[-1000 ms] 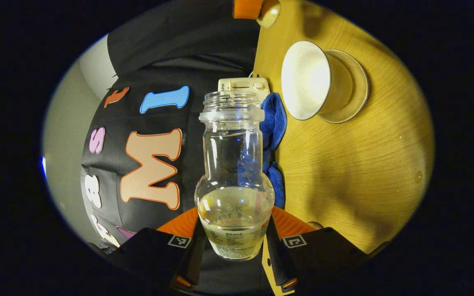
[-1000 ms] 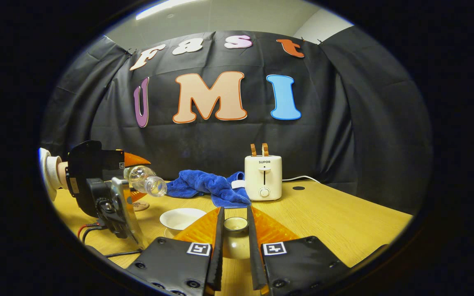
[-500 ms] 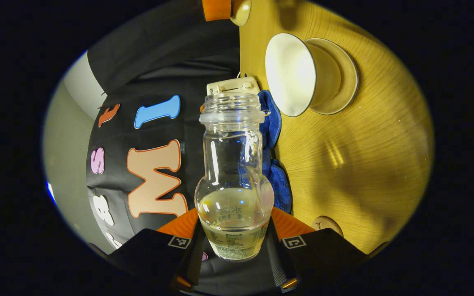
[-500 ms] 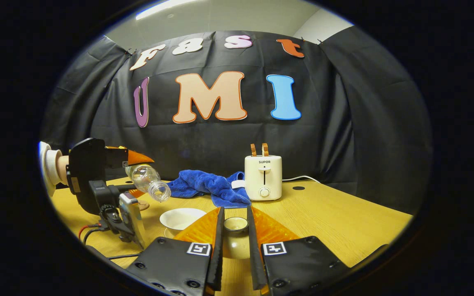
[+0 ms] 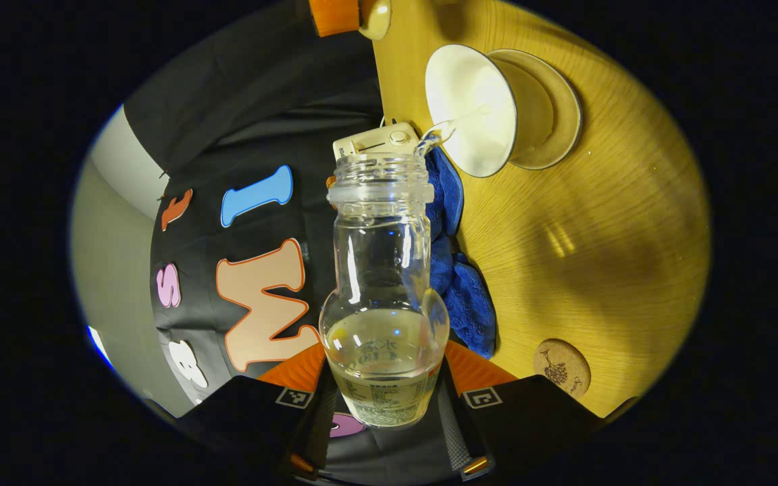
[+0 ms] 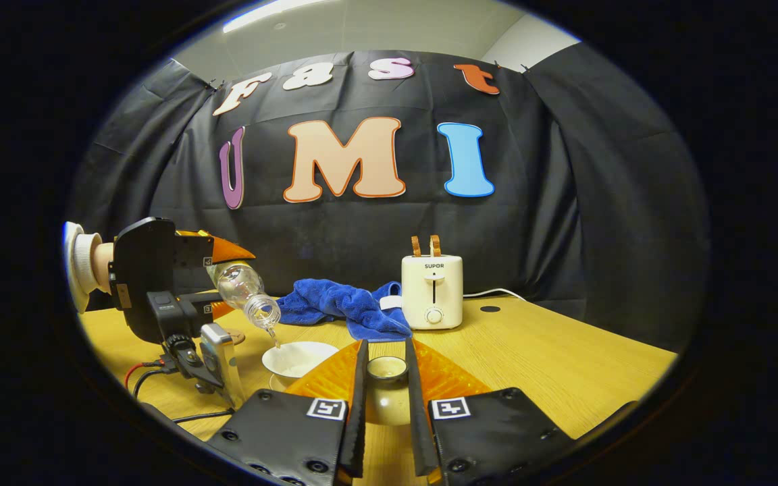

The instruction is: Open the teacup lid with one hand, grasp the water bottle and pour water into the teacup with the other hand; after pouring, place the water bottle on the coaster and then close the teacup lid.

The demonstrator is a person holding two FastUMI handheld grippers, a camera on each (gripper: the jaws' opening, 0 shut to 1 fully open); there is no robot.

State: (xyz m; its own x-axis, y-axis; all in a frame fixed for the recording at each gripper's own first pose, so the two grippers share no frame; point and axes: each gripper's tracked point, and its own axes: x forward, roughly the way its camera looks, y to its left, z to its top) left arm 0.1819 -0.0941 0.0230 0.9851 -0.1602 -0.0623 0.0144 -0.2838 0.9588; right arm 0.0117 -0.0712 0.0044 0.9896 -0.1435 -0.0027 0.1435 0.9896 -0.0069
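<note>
Left gripper (image 5: 384, 405) clamps tilted water bottle (image 5: 382, 297), base hidden; right gripper (image 6: 385, 412) grips lid (image 6: 387, 368).

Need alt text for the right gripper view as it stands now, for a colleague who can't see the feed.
The right gripper holds the teacup lid between its fingers, while to the left the left gripper tips the water bottle, a thin stream falling into the open teacup. Behind sit a blue towel and a toaster on the wooden table.

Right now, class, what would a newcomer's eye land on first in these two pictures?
The tilted water bottle, clamped in the left gripper, sends a thin stream into the open teacup on its saucer. The right gripper holds the teacup lid up beside the cup. Behind stand a toaster and a blue cloth.
</note>
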